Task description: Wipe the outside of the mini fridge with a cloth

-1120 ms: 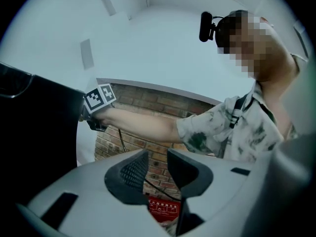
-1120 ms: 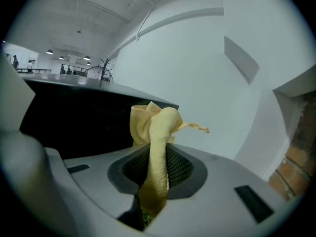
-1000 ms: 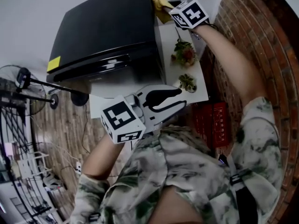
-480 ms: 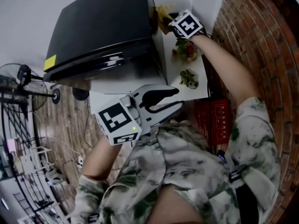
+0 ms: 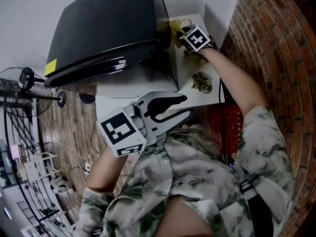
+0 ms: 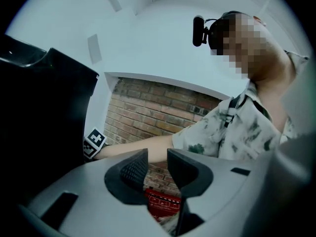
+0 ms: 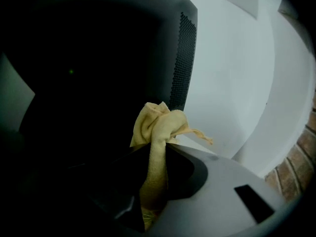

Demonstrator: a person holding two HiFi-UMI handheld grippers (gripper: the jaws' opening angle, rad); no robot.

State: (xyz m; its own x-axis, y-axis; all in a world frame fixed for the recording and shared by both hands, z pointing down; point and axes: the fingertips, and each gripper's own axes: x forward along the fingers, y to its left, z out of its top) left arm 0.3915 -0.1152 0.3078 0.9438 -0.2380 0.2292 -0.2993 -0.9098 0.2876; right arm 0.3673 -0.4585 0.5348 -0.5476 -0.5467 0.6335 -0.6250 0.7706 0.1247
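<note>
Right now the right gripper (image 5: 181,32) is clamped on a bunched yellow cloth (image 5: 174,24), holding it at the rear right edge of the black mini fridge (image 5: 103,28), toward 12 o'clock in the head view. In the right gripper view the cloth runs up between the jaws as a twisted stem. Its loose wad sits proud of the tips, close against the dark side panel at 10 o'clock, with a strip of vent holes (image 7: 181,58) at 12 o'clock and the white wall (image 7: 232,73) at 2 o'clock. Whether the wad actually touches the panel cannot be told.

The left gripper (image 5: 183,106) hangs near the person's chest, at 6 o'clock from the fridge. Its jaws stand a narrow gap apart with nothing between them.

The step in hand looks like wiping the fridge's right side, in the tight slot between it and the wall. To do it well, I judge the wad should meet the panel first, not the hard jaw tips, so angle the tool until the cloth leads. Press lightly and draw it in long overlapping strokes from 12 toward 6 o'clock. The cloth is gripped by a thin stem, so too much drag could pull it free. A small potted plant (image 5: 200,81) stands on the white shelf (image 5: 183,78) just beside the fridge, at 5 o'clock from the cloth. The forearm should pass above it.
</note>
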